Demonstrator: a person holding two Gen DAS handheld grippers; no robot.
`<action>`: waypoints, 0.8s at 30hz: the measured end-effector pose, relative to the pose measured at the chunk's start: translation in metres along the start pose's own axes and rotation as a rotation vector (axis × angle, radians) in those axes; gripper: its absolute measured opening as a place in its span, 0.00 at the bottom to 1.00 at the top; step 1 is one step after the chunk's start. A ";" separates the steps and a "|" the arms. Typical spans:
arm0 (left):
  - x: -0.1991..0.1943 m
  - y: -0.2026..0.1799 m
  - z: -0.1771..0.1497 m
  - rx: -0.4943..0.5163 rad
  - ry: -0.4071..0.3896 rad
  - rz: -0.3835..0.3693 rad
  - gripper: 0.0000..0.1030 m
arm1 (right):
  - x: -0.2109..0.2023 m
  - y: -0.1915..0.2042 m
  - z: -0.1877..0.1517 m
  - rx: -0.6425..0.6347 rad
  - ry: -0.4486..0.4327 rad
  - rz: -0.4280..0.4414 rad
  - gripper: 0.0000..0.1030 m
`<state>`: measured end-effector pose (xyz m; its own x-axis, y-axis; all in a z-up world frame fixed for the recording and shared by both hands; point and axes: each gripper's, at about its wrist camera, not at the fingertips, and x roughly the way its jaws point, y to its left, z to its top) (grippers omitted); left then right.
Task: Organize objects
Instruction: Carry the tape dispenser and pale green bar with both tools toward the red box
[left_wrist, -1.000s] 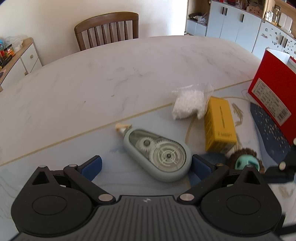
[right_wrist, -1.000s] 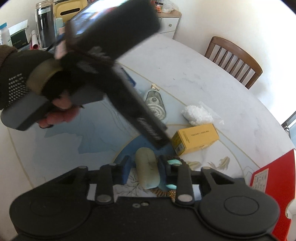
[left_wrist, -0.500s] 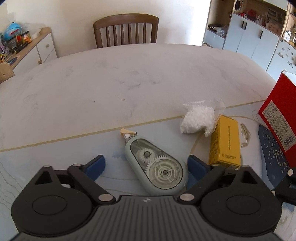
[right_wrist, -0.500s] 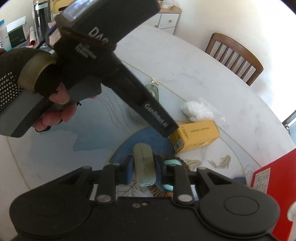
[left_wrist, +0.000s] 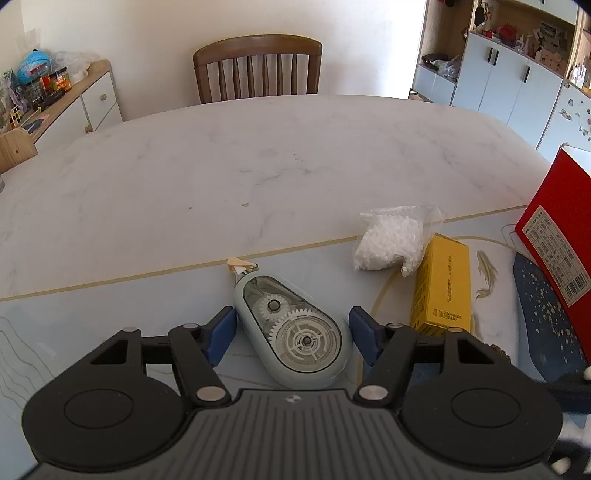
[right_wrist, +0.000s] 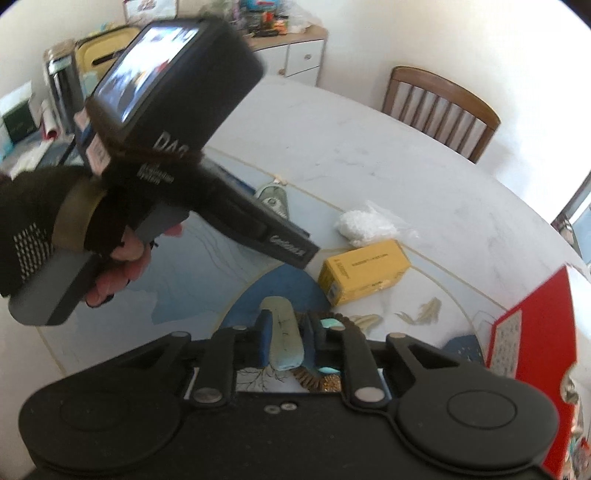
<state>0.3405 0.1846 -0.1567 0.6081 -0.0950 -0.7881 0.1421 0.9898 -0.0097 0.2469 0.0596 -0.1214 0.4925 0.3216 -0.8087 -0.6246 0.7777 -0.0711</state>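
Note:
A pale grey-green correction tape dispenser with visible gears lies on a light blue mat. My left gripper straddles it. Its jaws are closing, the blue pads close beside the dispenser's sides without clearly pressing. In the right wrist view only the dispenser's tip shows behind the left tool. My right gripper is closing on a pale green oblong bar, pads against both its sides. A teal thing with a brown fuzzy rim lies just right of it.
A yellow box and a bag of white pellets lie right of the dispenser. A red box stands at the far right. A gloved hand holds the left tool. A wooden chair stands behind the marble table.
The left jaws have narrowed from wide open to close around the dispenser, and the left view has rolled. The right jaws have tightened on the pale green bar.

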 end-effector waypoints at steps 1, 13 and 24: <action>0.000 0.001 0.000 -0.002 -0.002 -0.001 0.65 | -0.004 -0.003 -0.001 0.022 -0.004 0.004 0.16; -0.019 0.008 -0.017 -0.061 -0.006 0.027 0.65 | -0.063 -0.048 -0.023 0.230 -0.054 0.029 0.14; -0.047 0.022 -0.030 -0.123 -0.038 0.051 0.65 | -0.013 -0.015 -0.008 0.008 -0.019 0.104 0.20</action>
<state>0.2918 0.2138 -0.1385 0.6412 -0.0460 -0.7660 0.0146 0.9988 -0.0477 0.2447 0.0394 -0.1147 0.4370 0.4111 -0.8000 -0.6681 0.7439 0.0173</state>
